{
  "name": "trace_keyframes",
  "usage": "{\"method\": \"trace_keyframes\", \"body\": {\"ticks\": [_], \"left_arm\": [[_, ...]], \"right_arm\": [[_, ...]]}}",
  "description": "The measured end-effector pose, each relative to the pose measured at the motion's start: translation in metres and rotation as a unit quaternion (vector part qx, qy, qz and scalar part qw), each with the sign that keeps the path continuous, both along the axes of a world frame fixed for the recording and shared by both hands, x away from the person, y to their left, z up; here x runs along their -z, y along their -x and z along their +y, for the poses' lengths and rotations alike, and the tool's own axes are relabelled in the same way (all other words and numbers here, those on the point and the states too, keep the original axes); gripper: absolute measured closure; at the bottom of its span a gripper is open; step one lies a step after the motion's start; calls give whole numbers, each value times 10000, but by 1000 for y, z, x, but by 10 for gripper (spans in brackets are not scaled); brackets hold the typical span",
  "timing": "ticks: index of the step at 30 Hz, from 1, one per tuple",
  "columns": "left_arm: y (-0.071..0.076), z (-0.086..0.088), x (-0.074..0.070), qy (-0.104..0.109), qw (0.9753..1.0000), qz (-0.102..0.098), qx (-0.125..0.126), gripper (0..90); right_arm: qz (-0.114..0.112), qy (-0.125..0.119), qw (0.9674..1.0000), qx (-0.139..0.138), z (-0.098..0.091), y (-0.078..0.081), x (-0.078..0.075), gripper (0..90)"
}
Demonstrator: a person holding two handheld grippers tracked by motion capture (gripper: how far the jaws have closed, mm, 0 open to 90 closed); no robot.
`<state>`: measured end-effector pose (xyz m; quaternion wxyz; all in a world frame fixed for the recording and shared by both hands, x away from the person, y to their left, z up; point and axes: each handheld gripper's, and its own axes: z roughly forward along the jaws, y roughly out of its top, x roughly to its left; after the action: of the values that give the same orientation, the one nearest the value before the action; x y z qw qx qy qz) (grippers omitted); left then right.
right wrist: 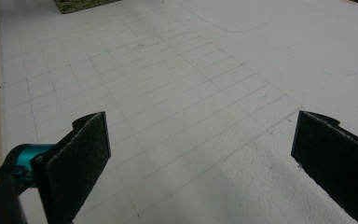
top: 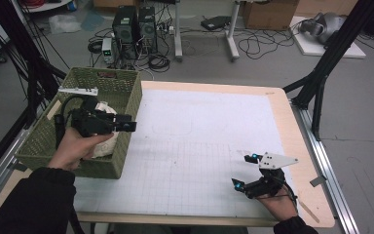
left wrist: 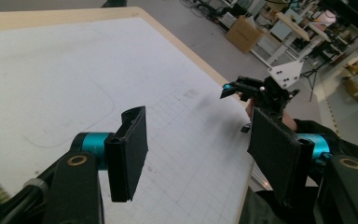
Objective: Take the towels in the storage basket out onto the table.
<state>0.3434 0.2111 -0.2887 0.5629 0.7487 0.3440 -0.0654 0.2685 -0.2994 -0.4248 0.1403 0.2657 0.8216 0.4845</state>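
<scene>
Left gripper (top: 126,126): held over the right wall of the green woven basket (top: 131,97), at about 9 o'clock on the table in the high view. Its 2 jaws point toward 3 o'clock, out across the white gridded mat (top: 195,146). In the left gripper view the jaws stand spread with a wide gap and nothing between them; beyond them lies bare mat.

Basket: sits at the left edge of the table (top: 302,146), partly overhanging the mat's left border. Inside it, under and behind the left hand (top: 73,148), lies a pale, cream-coloured item (top: 108,109); what it is cannot be told. The item is touching neither jaw as far as the high view allows.

Right gripper (top: 241,171): low over the mat at about 5 o'clock, near the table's front edge, with its grey 3-cornered plate on top. Its jaws point toward 9 o'clock. In the right gripper view the 2 jaws are spread wide, empty, with gridded mat showing between them. A corner of the basket (right wrist: 81,4) appears at 11 o'clock in that view, well apart from the jaws.

The 2 grippers are well apart from each other.
</scene>
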Motion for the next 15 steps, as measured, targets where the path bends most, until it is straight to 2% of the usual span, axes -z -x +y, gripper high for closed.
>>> {"method": "trace_keyframes", "body": {"ticks": [11, 15], "left_arm": [[-16, 26, 8, -145, 9987, 200, -452, 404], [-20, 34, 14, -164, 9984, 306, -456, 404]], "right_arm": [[26, -17, 10000, -17, -1, 0, -1, 36], [42, -15, 10000, -14, -1, 0, 0, 36]]}}
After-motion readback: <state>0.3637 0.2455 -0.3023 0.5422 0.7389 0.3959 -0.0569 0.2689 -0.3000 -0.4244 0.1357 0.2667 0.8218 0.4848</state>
